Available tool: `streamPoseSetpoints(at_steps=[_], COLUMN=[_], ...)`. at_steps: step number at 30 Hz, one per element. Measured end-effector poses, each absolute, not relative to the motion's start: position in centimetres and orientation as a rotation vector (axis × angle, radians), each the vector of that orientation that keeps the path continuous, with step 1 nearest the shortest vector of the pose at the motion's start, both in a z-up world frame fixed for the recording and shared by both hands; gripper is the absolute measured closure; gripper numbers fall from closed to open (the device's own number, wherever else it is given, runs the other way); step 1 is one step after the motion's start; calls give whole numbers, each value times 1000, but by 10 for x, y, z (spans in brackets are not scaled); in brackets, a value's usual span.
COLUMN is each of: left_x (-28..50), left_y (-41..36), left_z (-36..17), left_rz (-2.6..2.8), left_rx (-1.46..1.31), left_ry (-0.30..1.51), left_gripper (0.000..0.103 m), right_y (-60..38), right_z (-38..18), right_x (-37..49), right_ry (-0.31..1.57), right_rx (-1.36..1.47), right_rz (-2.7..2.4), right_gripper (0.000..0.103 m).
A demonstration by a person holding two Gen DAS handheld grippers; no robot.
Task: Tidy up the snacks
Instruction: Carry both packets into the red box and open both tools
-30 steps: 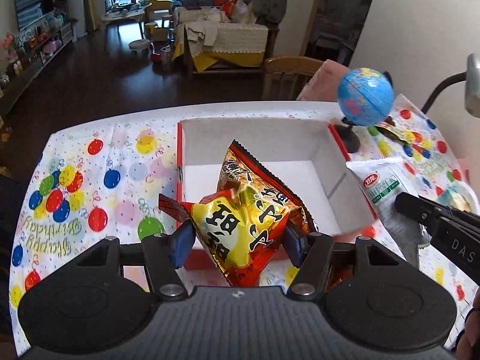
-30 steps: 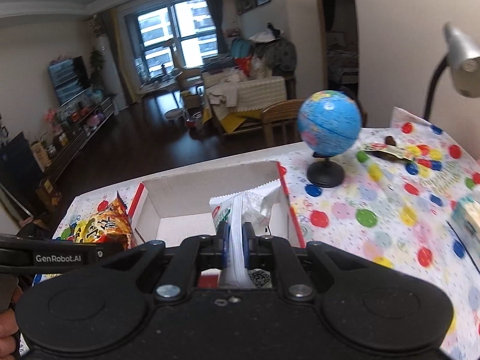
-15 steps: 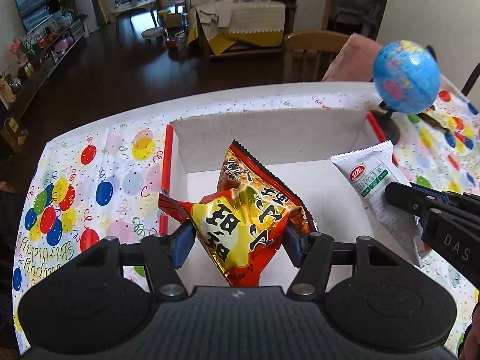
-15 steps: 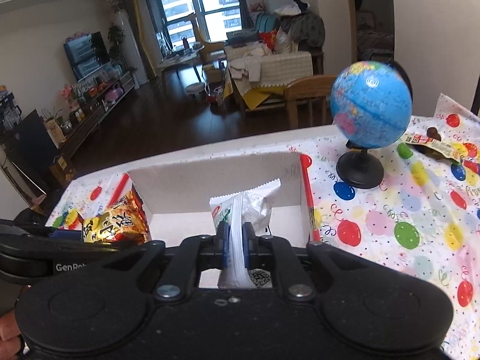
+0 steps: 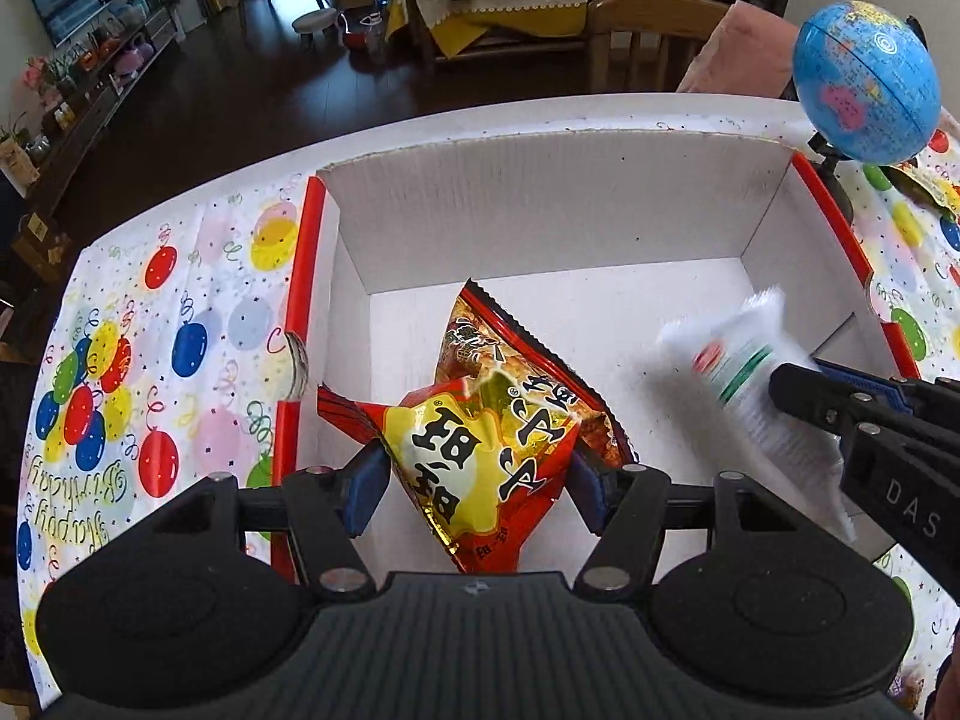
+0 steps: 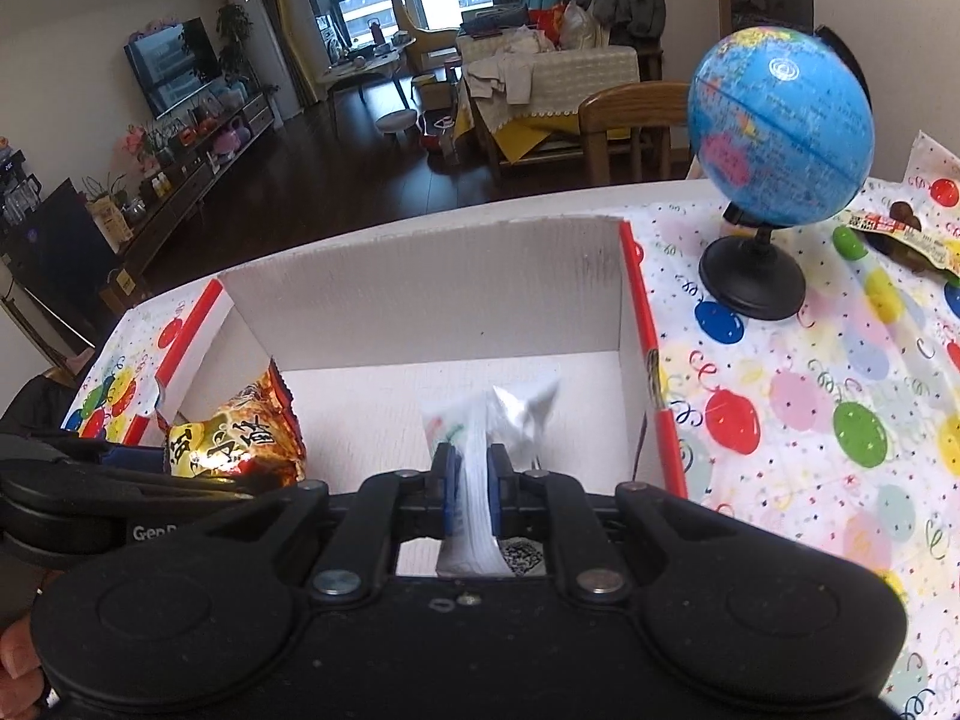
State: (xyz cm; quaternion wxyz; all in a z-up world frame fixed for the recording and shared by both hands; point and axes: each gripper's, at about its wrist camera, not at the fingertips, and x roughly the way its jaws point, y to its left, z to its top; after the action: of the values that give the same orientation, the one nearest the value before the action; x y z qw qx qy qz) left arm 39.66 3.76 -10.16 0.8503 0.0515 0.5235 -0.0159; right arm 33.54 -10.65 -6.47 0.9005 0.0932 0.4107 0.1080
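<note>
My left gripper (image 5: 477,483) is shut on a red and yellow snack bag (image 5: 498,426) and holds it over the left part of an open white cardboard box (image 5: 540,222) with red edges. My right gripper (image 6: 474,489) is shut on a white snack packet (image 6: 480,438) with green print, held over the right part of the same box (image 6: 420,288). The white packet (image 5: 744,372) and the right gripper's fingers (image 5: 840,408) show at the right of the left wrist view. The red bag (image 6: 234,432) shows at the left of the right wrist view.
The box stands on a table with a balloon-print birthday cloth (image 5: 150,348). A blue globe (image 6: 780,126) on a black stand sits right of the box. Another snack wrapper (image 6: 900,234) lies beyond the globe. A wooden chair (image 5: 654,30) stands behind the table.
Both grippers have moved forward and down with their snacks, from the box's near edge to over its inside. The white packet is blurred with motion now.
</note>
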Motion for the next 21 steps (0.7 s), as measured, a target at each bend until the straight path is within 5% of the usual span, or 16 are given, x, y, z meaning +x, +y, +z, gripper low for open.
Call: streamPoseSetpoints(at_steps=[9,21], left_x=[390,363], left_y=[40,49], left_z=[-97,-69], left_rz=[-38,-69], left_rx=[92,40], left_ry=[1082,1023], left_gripper=[37,34], right_y=[-107,-113], right_z=[-59,-34], right_x=[337,319], right_ry=[848,780], right_rx=[195,204], right_rz=[215,209], right_gripper=[78,37])
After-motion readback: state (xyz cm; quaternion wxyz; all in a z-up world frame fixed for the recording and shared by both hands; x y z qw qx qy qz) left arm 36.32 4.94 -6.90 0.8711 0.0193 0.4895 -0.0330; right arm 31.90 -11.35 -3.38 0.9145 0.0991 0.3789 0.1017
